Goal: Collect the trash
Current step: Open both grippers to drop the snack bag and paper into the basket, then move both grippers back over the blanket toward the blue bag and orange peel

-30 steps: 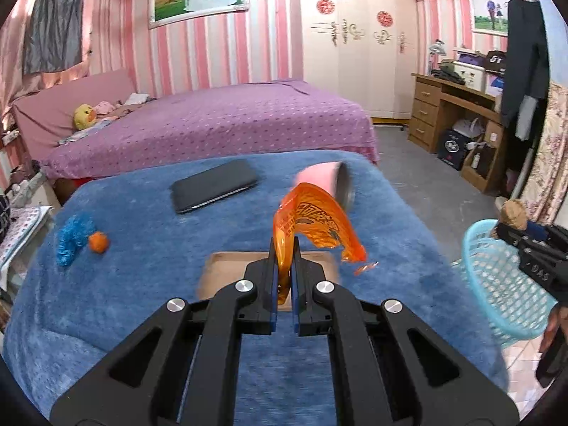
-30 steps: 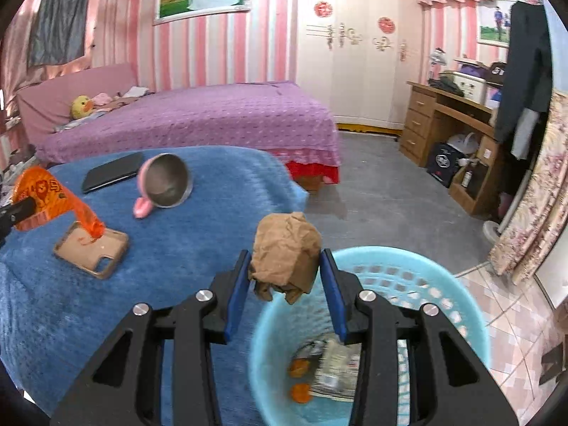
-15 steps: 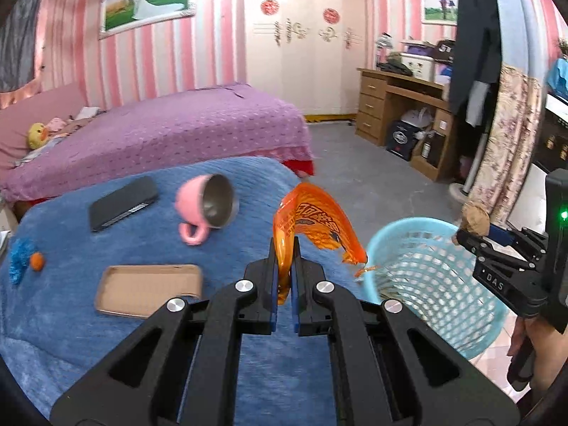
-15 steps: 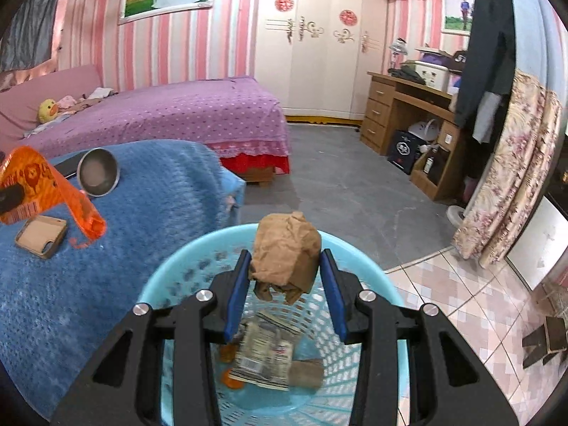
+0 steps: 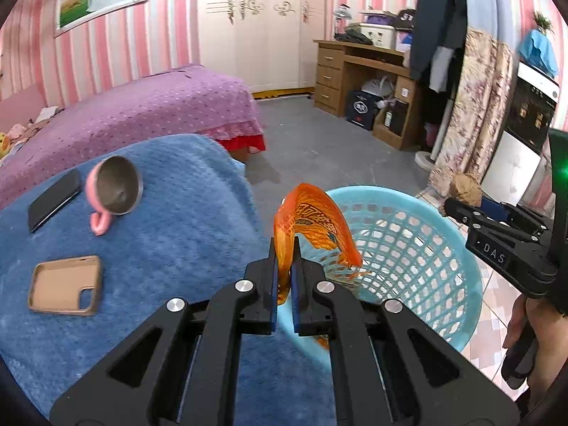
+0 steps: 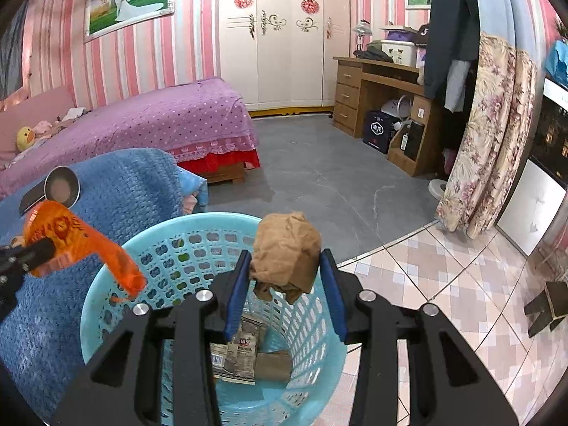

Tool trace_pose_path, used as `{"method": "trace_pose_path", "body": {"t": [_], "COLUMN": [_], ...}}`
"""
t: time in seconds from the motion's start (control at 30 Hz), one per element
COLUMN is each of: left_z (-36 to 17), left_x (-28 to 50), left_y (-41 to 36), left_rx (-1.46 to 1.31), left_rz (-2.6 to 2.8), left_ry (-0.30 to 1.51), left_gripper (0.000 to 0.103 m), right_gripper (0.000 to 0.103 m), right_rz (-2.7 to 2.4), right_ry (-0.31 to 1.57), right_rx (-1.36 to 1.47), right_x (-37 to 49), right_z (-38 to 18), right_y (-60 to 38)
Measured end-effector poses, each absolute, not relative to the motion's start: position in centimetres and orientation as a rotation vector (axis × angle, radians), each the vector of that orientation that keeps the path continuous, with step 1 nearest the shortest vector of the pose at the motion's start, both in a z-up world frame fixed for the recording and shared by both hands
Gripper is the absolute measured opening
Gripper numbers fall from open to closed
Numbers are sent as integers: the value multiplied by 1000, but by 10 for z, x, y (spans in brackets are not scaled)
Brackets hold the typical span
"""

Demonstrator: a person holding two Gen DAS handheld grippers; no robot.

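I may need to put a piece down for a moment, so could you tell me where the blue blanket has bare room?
The blue blanket is bare between the pink cup and the basket, and in front of the phone case. The far left is crowded: black phone, cup and case lie close together. The basket already holds wrappers.

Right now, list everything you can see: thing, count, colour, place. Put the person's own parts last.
basket: 1, light blue, on the floor beside the blue blanket
wrappers: a few, grey and brown, in the basket bottom
orange wrapper: 1, orange, held over the basket rim
paper wad: 1, brown, held above the basket
blue blanket: 1, blue, left of the basket
mug: 1, pink, on its side on the blanket
phone: 1, black, on the blanket
phone case: 1, tan, on the blanket
bed: 1, purple cover, behind
desk: 1, wooden, far right
left gripper: 1, black, shut on the orange wrapper
right gripper: 1, black, shut on the paper wad
hand: 1, lower right, holding the right gripper
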State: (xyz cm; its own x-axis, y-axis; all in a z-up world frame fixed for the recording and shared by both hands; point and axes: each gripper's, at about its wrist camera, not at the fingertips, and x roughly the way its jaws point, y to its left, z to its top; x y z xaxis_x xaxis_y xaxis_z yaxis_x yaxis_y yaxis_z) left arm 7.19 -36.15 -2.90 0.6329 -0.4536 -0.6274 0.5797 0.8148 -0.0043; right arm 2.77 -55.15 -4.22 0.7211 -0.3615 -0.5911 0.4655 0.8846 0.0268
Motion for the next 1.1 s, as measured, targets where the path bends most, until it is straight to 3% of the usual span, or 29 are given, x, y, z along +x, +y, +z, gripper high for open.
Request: {"method": "trace_pose_path", "body": {"t": [0.07,0.2,0.27,0.4,0.6,0.83,0.9,1.03,1.1], "left_z": [-33,-37,-36,-31,-26,-28,-28,-26,-23], "left_x": [72,79,84,94,108,114,115,118,120], "left_y": [-370,-378,-377,-364,-343,-326,-319,-301,-287], "left_rx": [217,224,217,178,142,129,128,121,101], "left_rz": [-602,-589,-576,-507,-440,-397,-386,-359,-347], "left_ry": [664,659,653,621,612,626,628,621,621], "left_gripper": [7,51,60,89,96,97,97,97,97], "right_gripper": [40,40,40,40,41,45,52,74,77], "right_rz": [-460,-459,-457,-455,-446,-437,-445,-450,-450], "right_ry": [616,618,618,625,622,618,611,597,598], "right_rx": [181,177,180,170,173,179,189,200,191], "right_x": [28,28,28,31,35,43,45,50,54], "right_z": [-44,-46,-46,-47,-48,-49,-48,-47,-46], "right_y": [-552,-551,-551,-549,-545,-536,-535,-527,-523]}}
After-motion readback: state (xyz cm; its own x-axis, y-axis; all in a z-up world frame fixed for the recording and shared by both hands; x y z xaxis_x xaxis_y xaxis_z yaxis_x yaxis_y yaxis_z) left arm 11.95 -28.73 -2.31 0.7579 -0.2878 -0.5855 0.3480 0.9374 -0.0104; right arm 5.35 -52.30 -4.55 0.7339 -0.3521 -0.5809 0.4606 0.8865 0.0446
